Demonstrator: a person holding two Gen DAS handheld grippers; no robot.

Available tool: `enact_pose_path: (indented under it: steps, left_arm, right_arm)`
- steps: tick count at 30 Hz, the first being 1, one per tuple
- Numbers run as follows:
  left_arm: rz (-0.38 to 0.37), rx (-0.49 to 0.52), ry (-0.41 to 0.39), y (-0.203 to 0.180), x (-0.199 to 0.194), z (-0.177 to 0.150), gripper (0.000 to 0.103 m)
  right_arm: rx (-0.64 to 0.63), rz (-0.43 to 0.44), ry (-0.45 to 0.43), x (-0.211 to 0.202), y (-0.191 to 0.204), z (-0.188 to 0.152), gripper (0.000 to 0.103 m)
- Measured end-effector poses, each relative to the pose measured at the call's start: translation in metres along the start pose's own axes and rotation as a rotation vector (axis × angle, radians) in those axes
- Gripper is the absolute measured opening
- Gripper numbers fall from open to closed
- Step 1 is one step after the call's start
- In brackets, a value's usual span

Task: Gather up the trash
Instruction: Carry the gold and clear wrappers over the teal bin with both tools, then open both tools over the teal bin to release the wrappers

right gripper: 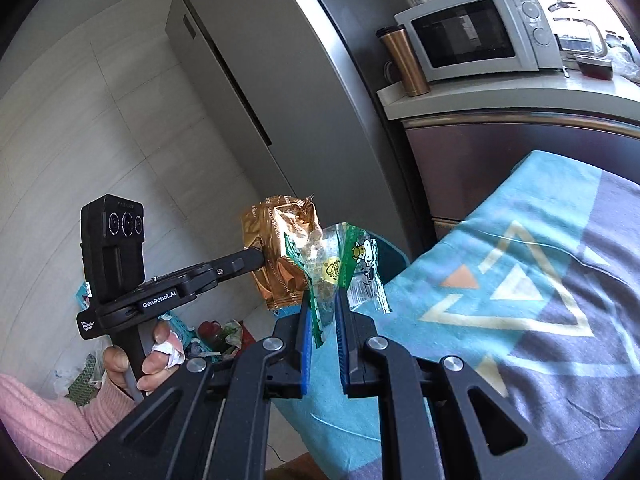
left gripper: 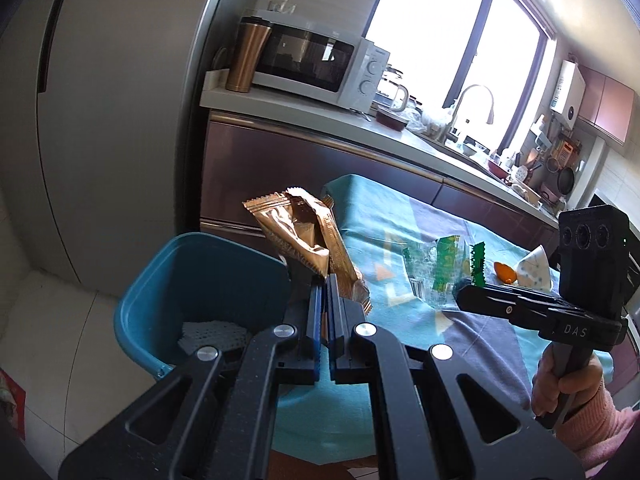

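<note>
My left gripper (left gripper: pixel 325 280) is shut on a crumpled gold-brown snack wrapper (left gripper: pixel 298 236) and holds it above the rim of a blue bin (left gripper: pixel 188 280) beside the table. The wrapper also shows in the right wrist view (right gripper: pixel 276 256). My right gripper (right gripper: pixel 323 300) is shut on a clear and green plastic wrapper (right gripper: pixel 332 268), held near the table's left end. The same wrapper shows in the left wrist view (left gripper: pixel 444 272). White paper (left gripper: pixel 212 336) lies in the bin.
The table has a teal and grey cloth (right gripper: pixel 520 280). An orange peel (left gripper: pixel 505 272) and a white spotted scrap (left gripper: pixel 534 270) lie on it at the far side. A counter with a microwave (left gripper: pixel 316 64) and a copper tumbler (left gripper: pixel 245 60) stands behind. A fridge (right gripper: pixel 248 80) is left.
</note>
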State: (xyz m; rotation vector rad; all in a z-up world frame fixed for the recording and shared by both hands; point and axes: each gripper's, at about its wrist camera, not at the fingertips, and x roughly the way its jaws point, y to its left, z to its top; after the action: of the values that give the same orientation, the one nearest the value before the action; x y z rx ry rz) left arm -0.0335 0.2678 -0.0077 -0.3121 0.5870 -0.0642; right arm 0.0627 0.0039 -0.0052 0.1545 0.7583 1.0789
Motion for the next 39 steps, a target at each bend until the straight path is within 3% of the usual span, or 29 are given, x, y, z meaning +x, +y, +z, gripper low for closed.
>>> enact_pose_path:
  steps: [16,34,39]
  left_arm:
    - [0.113,-0.092,0.047,0.059,0.020,-0.008,0.003]
    - [0.159,-0.145,0.136,0.084,0.064,-0.025,0.005]
    - [0.153,-0.167,0.162,0.089,0.077,-0.031,0.011]
  right_arm:
    - [-0.023,0.063,0.137,0.086,0.017,0.022,0.010]
    - [0.016,-0.030,0.282,0.148,0.004,0.017,0.013]
    - [0.039,-0.051,0.291,0.150,0.001,0.016,0.018]
